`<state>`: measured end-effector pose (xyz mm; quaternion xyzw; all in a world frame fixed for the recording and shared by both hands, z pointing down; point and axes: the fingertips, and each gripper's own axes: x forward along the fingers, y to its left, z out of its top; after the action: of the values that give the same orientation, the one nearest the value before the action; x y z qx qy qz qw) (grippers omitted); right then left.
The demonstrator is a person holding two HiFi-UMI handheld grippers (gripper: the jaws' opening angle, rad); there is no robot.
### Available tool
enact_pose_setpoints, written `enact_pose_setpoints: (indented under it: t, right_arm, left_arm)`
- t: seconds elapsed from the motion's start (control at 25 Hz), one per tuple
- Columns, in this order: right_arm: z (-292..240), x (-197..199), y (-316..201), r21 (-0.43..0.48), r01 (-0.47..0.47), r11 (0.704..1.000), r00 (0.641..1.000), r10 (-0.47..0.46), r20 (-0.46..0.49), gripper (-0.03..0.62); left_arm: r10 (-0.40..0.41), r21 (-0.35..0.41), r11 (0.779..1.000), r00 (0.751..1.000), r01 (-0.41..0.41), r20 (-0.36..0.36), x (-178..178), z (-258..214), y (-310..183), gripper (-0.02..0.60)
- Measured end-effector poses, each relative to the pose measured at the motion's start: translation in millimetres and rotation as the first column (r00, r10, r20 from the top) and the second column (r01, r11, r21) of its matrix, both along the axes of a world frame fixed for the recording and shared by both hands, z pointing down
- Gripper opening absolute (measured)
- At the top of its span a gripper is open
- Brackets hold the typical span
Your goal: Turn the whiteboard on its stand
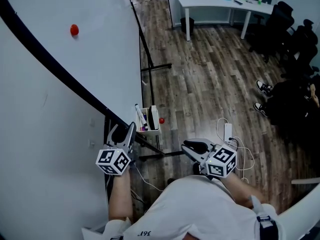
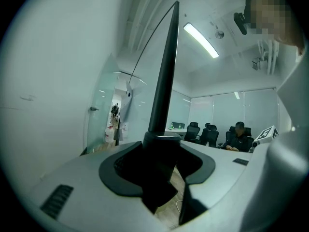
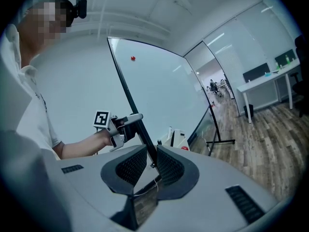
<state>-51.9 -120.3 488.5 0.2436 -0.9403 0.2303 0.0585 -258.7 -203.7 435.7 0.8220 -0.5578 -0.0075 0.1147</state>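
The big whiteboard [image 1: 60, 84] stands tilted at the left, and its black frame edge [image 1: 50, 66] runs diagonally down to my left gripper [image 1: 122, 131]. That gripper is shut on the frame edge. In the left gripper view the black edge [image 2: 164, 71] rises straight out from between the jaws [image 2: 161, 146]. The right gripper view shows the board [image 3: 164, 95] and the left gripper [image 3: 128, 124] clamped on its edge. My right gripper [image 1: 187, 146] hangs to the right of the board, apart from it. Its jaws [image 3: 151, 153] stand a narrow gap apart with nothing held.
A red magnet [image 1: 74, 30] sticks high on the board. A marker tray [image 1: 148, 120] hangs at the board's lower corner. The stand's foot [image 1: 155, 68] lies on the wood floor. A power strip with cables [image 1: 228, 132], a white desk [image 1: 225, 4], office chairs [image 1: 280, 24] and a seated person's shoes [image 1: 263, 88] are to the right.
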Motion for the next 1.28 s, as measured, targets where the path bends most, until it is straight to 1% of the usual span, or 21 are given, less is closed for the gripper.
enact_pose_setpoints:
  t: [0.36,0.52,0.84,1.0,1.16,1.28]
  right_arm:
    - [4.2,2.5,1.5,-0.001,-0.011,1.000,1.000,0.011,0.001,0.083]
    - [6.4,7.2,8.6,0.005,-0.016,1.000,1.000,0.016,0.000,0.083]
    - [5.7,4.0,11.6,0.010,-0.033,0.999,0.999,0.033,-0.003,0.083]
    - [5.1,0.4,12.4,0.013,-0.040,0.999,0.999,0.040,-0.006,0.083]
    - [4.4,-1.7,12.7,0.016,-0.056,0.998,0.998,0.057,-0.003,0.083]
    - [3.9,-4.8,15.3,0.016,-0.063,0.998,0.998,0.063,-0.002,0.083]
  left_arm:
    - [0.002,0.002,1.000,1.000,-0.002,-0.001,-3.3,1.5,-12.5,0.199]
    - [0.009,0.014,1.000,1.000,-0.008,-0.027,1.2,3.6,-3.8,0.206]
    - [0.016,0.048,0.999,0.997,-0.012,-0.078,-2.4,0.7,5.0,0.206]
    - [0.030,0.048,0.999,0.994,-0.025,-0.103,-5.2,-1.2,10.2,0.212]
    - [0.048,0.051,0.998,0.994,-0.043,-0.095,-5.9,-3.1,14.5,0.213]
    - [0.044,0.072,0.997,0.994,-0.036,-0.100,-12.5,-10.8,23.7,0.213]
